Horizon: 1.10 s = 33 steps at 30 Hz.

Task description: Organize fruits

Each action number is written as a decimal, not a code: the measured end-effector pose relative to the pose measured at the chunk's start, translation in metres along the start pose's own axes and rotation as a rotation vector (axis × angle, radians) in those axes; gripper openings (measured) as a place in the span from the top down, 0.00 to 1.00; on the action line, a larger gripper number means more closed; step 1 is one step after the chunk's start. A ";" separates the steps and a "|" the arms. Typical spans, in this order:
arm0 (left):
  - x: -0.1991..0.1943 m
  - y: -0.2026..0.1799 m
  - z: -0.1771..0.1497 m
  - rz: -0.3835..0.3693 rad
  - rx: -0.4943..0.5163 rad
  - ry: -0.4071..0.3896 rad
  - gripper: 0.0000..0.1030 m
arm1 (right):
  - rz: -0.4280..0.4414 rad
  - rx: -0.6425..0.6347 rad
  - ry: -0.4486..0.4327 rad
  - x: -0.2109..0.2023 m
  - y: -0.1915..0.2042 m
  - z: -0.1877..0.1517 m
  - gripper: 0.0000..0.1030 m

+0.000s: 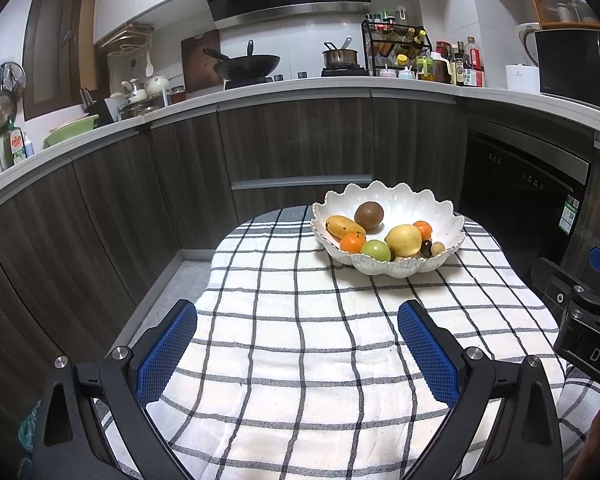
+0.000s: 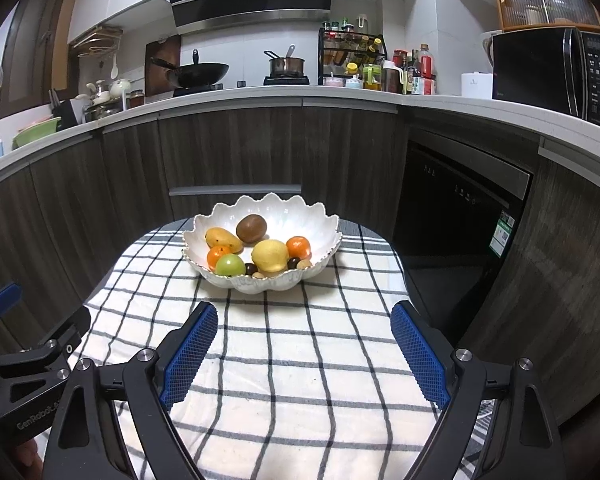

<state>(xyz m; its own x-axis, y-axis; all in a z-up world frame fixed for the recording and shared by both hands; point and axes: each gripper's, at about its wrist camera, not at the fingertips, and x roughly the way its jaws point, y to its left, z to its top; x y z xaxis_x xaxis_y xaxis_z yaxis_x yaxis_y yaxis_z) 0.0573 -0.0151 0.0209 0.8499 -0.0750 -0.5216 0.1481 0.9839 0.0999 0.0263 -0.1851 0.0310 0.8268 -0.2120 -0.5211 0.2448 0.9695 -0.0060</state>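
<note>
Both grippers over the checked cloth point(image 1: 300, 360), short of the fruit bowl point(image 2: 260, 280): left gripper point(image 1: 298, 354) & right gripper point(image 2: 304, 354) jaws spread wide, nothing btwn them, touching nothing.

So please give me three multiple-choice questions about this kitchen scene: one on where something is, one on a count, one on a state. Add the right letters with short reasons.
1. Where do the fruits lie?
A. in the white scalloped bowl
B. on the checked cloth beside the bowl
C. on the kitchen counter

2. How many orange tangerines are in the bowl?
A. one
B. two
C. four

3. How do both grippers stand?
A. shut on a fruit
B. shut and empty
C. open and empty

Answers:
1 A: the kiwi, mango, lemon and green apple all sit inside the white scalloped bowl; the checked cloth around it is bare.
2 B: one tangerine lies to the right of the lemon, another tangerine by the mango.
3 C: the left gripper and the right gripper hold their blue pads wide apart over the cloth, with nothing between them.
</note>
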 end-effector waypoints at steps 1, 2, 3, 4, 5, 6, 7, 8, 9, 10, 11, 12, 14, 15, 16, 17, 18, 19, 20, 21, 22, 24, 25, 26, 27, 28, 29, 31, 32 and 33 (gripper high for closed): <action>0.000 0.000 0.000 0.000 0.000 0.000 0.01 | 0.002 0.002 0.002 0.000 0.000 0.000 0.13; 0.000 0.000 0.000 0.001 -0.001 0.000 0.01 | 0.003 0.003 0.003 0.000 -0.001 0.000 0.13; 0.000 0.000 0.000 0.000 -0.001 0.001 0.01 | 0.002 0.003 0.004 0.001 -0.001 -0.001 0.13; 0.000 0.000 0.000 0.000 -0.002 0.001 0.01 | 0.002 0.002 0.007 0.001 -0.001 -0.001 0.13; 0.000 0.000 0.000 0.001 -0.001 0.001 0.01 | 0.002 0.003 0.009 0.002 -0.001 -0.001 0.13; 0.000 0.000 0.000 0.001 -0.001 0.000 0.01 | 0.003 0.003 0.009 0.002 -0.001 -0.001 0.13; 0.000 0.000 0.000 0.002 -0.002 0.000 0.01 | 0.003 0.003 0.009 0.002 -0.001 -0.002 0.13; 0.000 0.000 0.000 0.003 -0.003 -0.002 0.01 | 0.003 0.002 0.009 0.002 -0.001 -0.002 0.13; 0.000 0.001 0.000 0.002 -0.004 -0.002 0.01 | 0.003 0.002 0.009 0.002 -0.001 -0.002 0.13; -0.001 0.001 0.000 0.003 -0.002 -0.002 0.01 | 0.003 0.003 0.009 0.002 -0.001 -0.002 0.13; -0.001 0.001 0.000 0.005 -0.002 -0.003 0.01 | 0.003 0.003 0.009 0.002 -0.001 -0.002 0.13; -0.001 0.001 0.000 0.004 -0.003 -0.002 0.01 | 0.003 0.003 0.009 0.002 -0.001 -0.002 0.13; -0.001 0.001 0.000 0.004 -0.003 -0.002 0.01 | 0.002 0.003 0.007 0.002 -0.001 -0.002 0.13; -0.001 0.001 0.000 0.005 -0.003 -0.003 0.01 | 0.001 0.003 0.005 0.002 0.000 -0.001 0.13; -0.001 0.001 0.000 0.005 -0.004 -0.004 0.01 | 0.002 0.002 0.004 0.001 0.000 -0.001 0.13; -0.001 0.001 0.001 0.006 -0.004 -0.007 0.01 | 0.003 0.002 0.003 0.001 0.000 -0.001 0.13; -0.002 0.002 0.001 0.008 -0.005 -0.009 0.01 | 0.003 0.002 0.002 0.001 0.000 -0.001 0.13; -0.002 0.002 0.001 0.012 -0.005 -0.010 0.01 | 0.003 0.002 0.003 0.002 0.001 -0.001 0.13; -0.002 0.001 0.002 0.016 -0.004 -0.011 0.01 | 0.003 0.002 0.003 0.001 0.001 -0.001 0.13; -0.003 0.001 0.002 0.018 -0.005 -0.013 0.01 | 0.002 0.002 0.003 0.001 0.001 -0.001 0.13; -0.003 0.001 0.002 0.019 -0.004 -0.015 0.01 | 0.002 0.002 0.003 0.001 0.001 -0.001 0.13; -0.004 0.001 0.002 0.022 -0.005 -0.019 0.01 | 0.003 0.003 0.001 0.001 0.000 0.000 0.13; -0.004 0.001 0.003 0.021 -0.006 -0.020 0.01 | 0.003 0.003 0.000 0.001 0.001 0.000 0.13; -0.004 0.001 0.003 0.021 -0.006 -0.020 0.01 | 0.004 0.003 0.000 0.001 0.001 0.000 0.13; -0.004 0.001 0.003 0.021 -0.006 -0.020 0.01 | 0.004 0.003 0.001 0.001 0.001 0.000 0.13; -0.004 0.001 0.003 0.021 -0.006 -0.019 0.01 | 0.004 0.004 0.001 0.001 0.001 0.000 0.13; -0.004 0.001 0.003 0.019 -0.006 -0.019 0.01 | 0.004 0.004 0.001 0.001 0.001 0.000 0.13; -0.004 0.001 0.003 0.018 -0.005 -0.015 0.01 | 0.003 0.003 -0.001 0.001 0.001 0.000 0.13; -0.004 0.001 0.003 0.017 -0.006 -0.013 0.01 | 0.004 0.004 -0.001 0.001 0.000 0.000 0.13; -0.004 0.001 0.003 0.016 -0.007 -0.012 0.01 | 0.004 0.003 0.000 0.001 0.001 0.000 0.13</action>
<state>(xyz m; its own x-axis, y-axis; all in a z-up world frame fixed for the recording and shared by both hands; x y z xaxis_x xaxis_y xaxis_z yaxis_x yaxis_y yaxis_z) 0.0557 -0.0141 0.0253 0.8582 -0.0609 -0.5097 0.1306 0.9862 0.1020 0.0274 -0.1848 0.0303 0.8277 -0.2084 -0.5211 0.2434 0.9699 -0.0012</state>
